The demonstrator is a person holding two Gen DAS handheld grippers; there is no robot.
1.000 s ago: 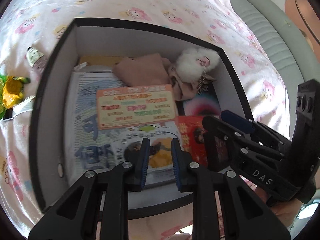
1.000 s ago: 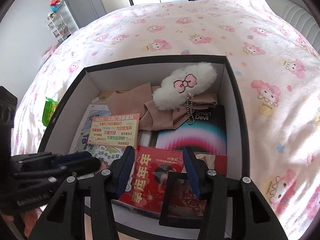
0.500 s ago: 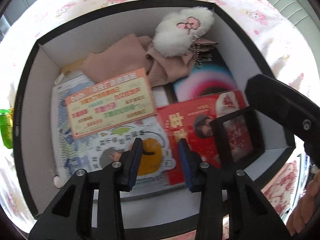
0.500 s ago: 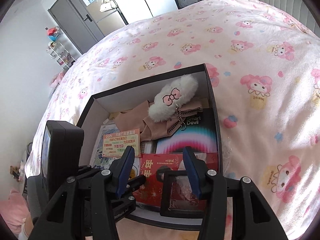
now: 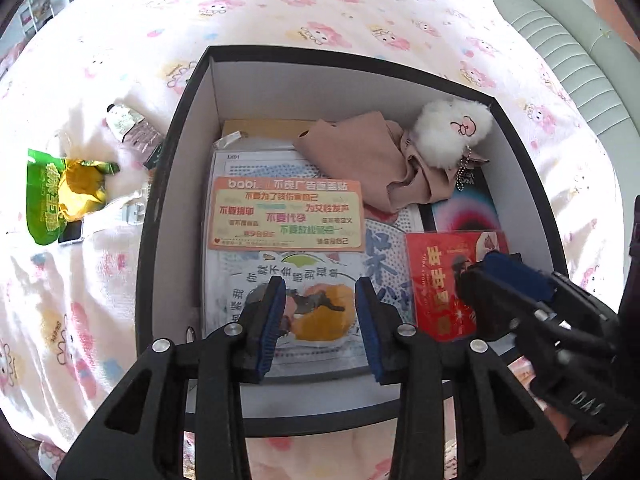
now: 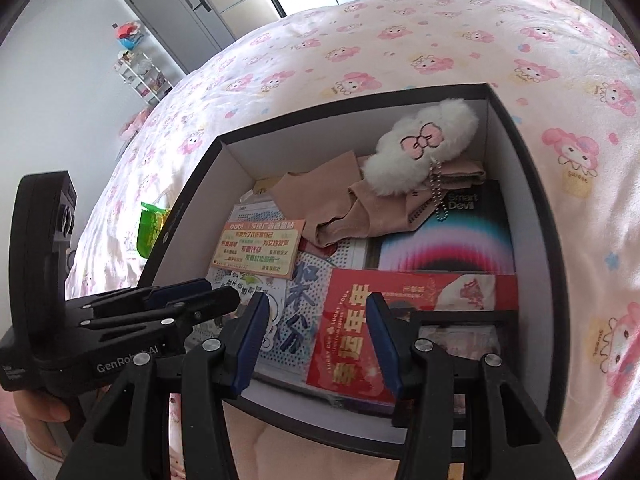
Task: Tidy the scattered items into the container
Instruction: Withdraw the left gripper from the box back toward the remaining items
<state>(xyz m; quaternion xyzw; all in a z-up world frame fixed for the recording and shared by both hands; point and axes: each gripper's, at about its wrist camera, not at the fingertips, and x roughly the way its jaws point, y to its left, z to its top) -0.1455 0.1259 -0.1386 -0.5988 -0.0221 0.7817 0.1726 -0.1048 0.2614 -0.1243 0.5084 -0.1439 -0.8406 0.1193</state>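
Mostly packed by the look of it. The black cardboard box with white inner walls [image 5: 180, 128] sits right under both sets of fingers, holding a fluffy white plush keychain [image 5: 452, 132], beige cloth [image 5: 360, 160], an orange sticker sheet [image 5: 286, 214] and a red booklet [image 6: 360, 332].

Left gripper [image 5: 318, 322] is closing with nothing between its fingers. Right gripper [image 6: 316, 340] is spread, also empty.

Still out on the bed, off left of the left fingers: a green snack bag [image 5: 60, 196] plus small bits.

A box [image 5: 176, 184] is sitting on the bed [image 5: 280, 12]. Inside it, a plush charm [image 5: 452, 132] is lying at two o'clock on a folded cloth [image 5: 360, 160], a sticker card [image 5: 286, 214] at centre, a booklet [image 5: 444, 280] at four o'clock. Outside, at nine o'clock, a snack bag [image 5: 60, 200] is lying on the bed.
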